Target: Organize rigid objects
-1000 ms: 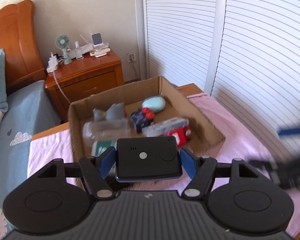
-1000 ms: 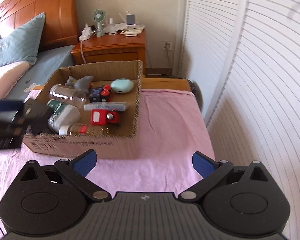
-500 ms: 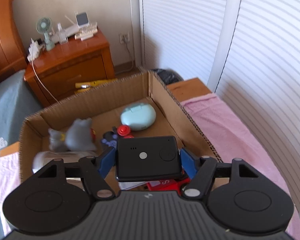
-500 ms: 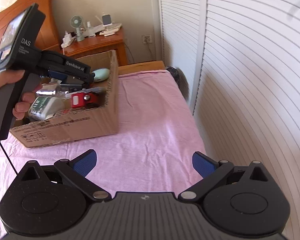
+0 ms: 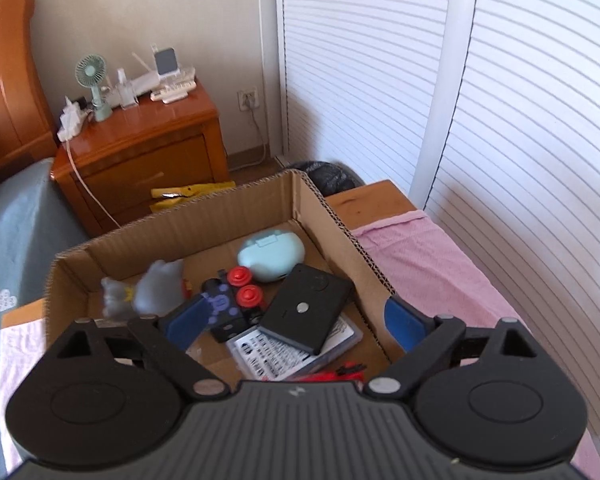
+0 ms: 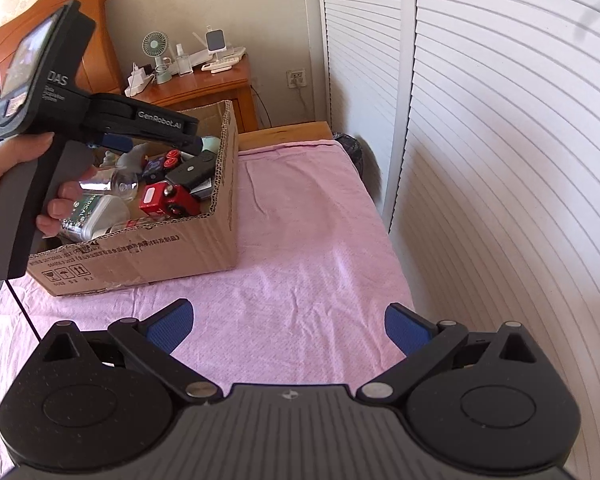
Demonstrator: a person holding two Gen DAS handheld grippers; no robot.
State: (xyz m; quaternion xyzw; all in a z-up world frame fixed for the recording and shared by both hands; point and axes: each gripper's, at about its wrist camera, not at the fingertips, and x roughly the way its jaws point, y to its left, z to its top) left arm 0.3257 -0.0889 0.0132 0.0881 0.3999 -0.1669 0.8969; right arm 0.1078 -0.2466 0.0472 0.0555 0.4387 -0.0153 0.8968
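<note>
Release step: left tongs [image 5: 296, 320] over the cardboard box [image 5: 332, 216], jaws opening, nothing pressed between the blue pads; the black device [image 5: 306, 306] lies tilted inside the box, propped on a printed card case [image 5: 276, 350] just beside the mint case [image 5: 270, 254] and the red-knobbed toy [image 5: 232, 300]. Right tongs [image 6: 286, 324] hang open and empty over the pink cloth [image 6: 300, 220] on the bed, no loose item showing there. Next move, as I judge it: lift the left tongs straight up clear of the box wall, then look for anything left to gather.
</note>
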